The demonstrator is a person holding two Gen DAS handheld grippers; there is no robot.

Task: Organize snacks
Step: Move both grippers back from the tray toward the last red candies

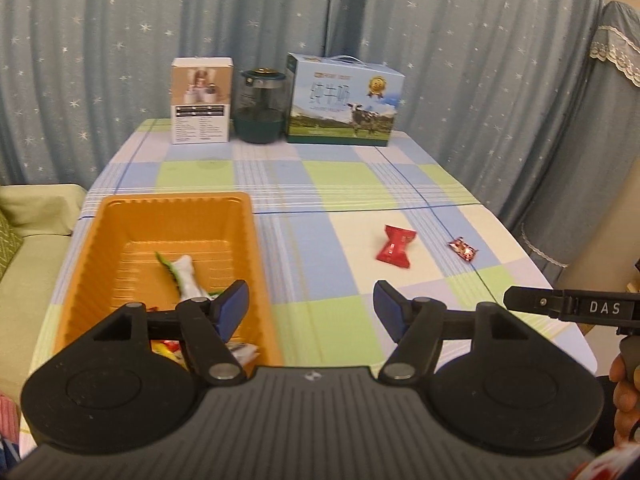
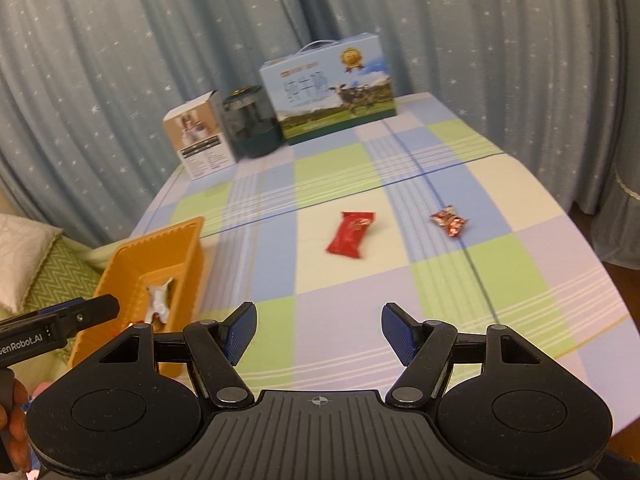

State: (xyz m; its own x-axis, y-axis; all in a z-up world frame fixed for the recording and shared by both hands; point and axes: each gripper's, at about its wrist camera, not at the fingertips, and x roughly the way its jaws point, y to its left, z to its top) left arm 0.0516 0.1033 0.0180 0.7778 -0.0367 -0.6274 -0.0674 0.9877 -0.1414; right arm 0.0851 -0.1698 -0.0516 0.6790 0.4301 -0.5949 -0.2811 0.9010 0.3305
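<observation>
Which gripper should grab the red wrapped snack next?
Probably right. The right gripper is open, empty and faces the red snack almost head-on; the left gripper sits by the orange tray.

Items counted on the table (image 1: pixel 320 184), both views:

- Trays: one, orange (image 1: pixel 120 216).
- Loose snacks on the cloth: two, one red packet (image 1: pixel 394 246) and one smaller red-and-white packet (image 1: pixel 463 249).
- Snacks in the tray: one white-and-green packet (image 1: pixel 188 276) clearly seen; further wrappers lie partly hidden at the near end, number cannot be told.
- Boxes: two, one white (image 1: pixel 201 100), one blue (image 1: pixel 344 100).
- Jars: one, dark green (image 1: pixel 262 106).
</observation>
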